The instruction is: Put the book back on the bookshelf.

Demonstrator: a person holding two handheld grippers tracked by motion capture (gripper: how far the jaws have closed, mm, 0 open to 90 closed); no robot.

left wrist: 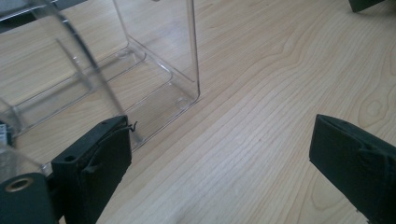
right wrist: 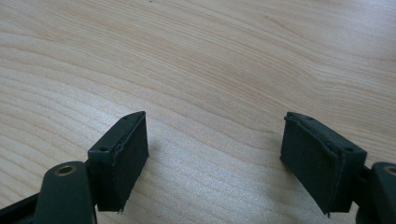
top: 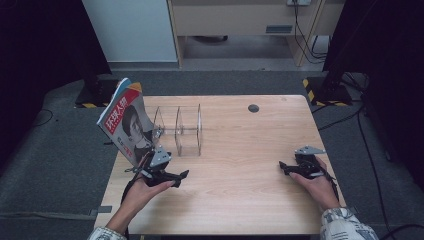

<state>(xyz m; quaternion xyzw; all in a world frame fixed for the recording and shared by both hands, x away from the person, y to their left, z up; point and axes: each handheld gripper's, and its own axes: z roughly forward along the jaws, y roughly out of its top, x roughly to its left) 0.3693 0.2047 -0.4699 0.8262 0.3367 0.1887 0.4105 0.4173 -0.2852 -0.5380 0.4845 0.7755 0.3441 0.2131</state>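
Resting low over the wooden table point(top: 240, 190), the left gripper point(top: 181, 176) sits near the front left corner with its jaws spread wide and nothing between them; in the left gripper view both black pads point(left wrist: 100, 163) stand well apart over bare wood. A clear acrylic rack point(top: 182, 131) with upright dividers stands on the left half of the table, just beyond that gripper, and its near corner point(left wrist: 187, 100) lies close ahead of the left-hand pad without touching it. A magazine point(top: 127, 122) with a red masthead and a portrait on its cover leans tilted at the rack's left end, its upper edge reaching past the table's left rim; whether its lower edge sits inside the end compartment or merely against the outer wall cannot be told from the high view. The right gripper point(top: 283, 167) lies near the front right corner, well apart from the rack and the magazine, held in the person's right hand point(top: 320, 187). Its jaws also stand wide apart and hold nothing, with plain wood grain between the pads point(right wrist: 123, 158) in the right gripper view.
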